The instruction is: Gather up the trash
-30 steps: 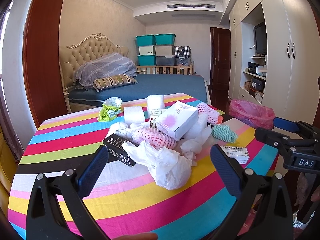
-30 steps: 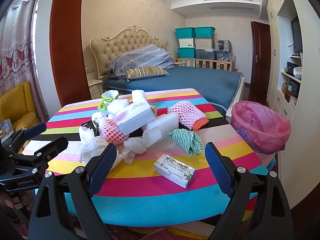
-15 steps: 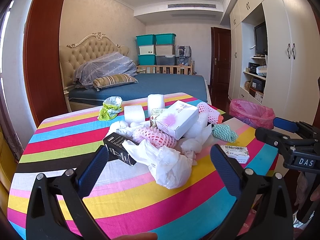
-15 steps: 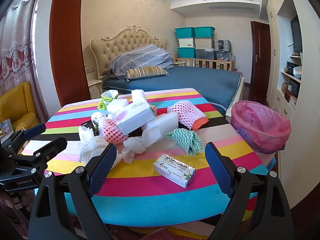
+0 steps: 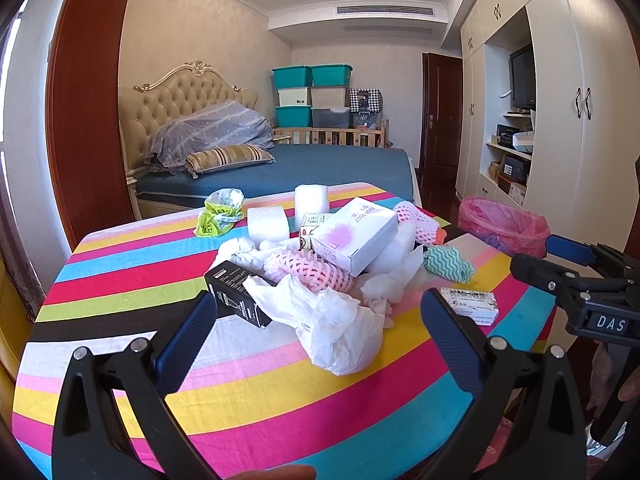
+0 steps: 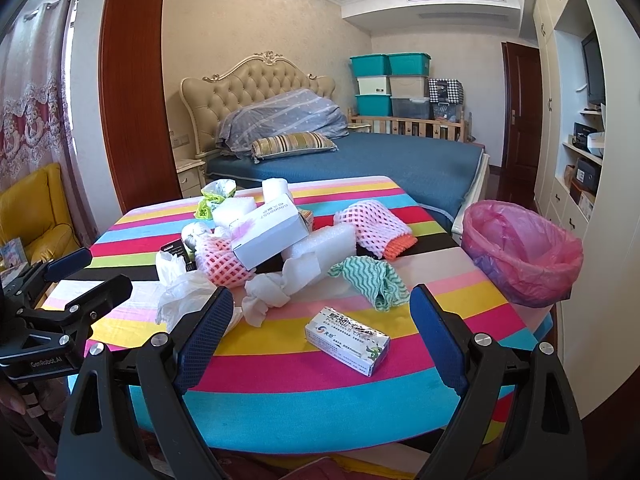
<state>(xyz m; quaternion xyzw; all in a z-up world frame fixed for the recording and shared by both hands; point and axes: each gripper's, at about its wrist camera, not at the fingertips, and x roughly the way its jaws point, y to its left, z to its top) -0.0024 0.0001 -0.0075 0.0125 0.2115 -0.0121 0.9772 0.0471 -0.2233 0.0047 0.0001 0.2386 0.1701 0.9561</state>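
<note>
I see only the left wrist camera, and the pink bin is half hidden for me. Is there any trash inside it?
Observer: In the right wrist view the bin looks empty as far as its inside shows; the bottom is hidden.
Operator: Does the right gripper hold something?
Observer: No. The right gripper is open, and the small box lies untouched on the table ahead, between its fingers in the picture.
Operator: What stands at the left of the table?
Observer: A yellow armchair, next to a lace curtain.
</note>
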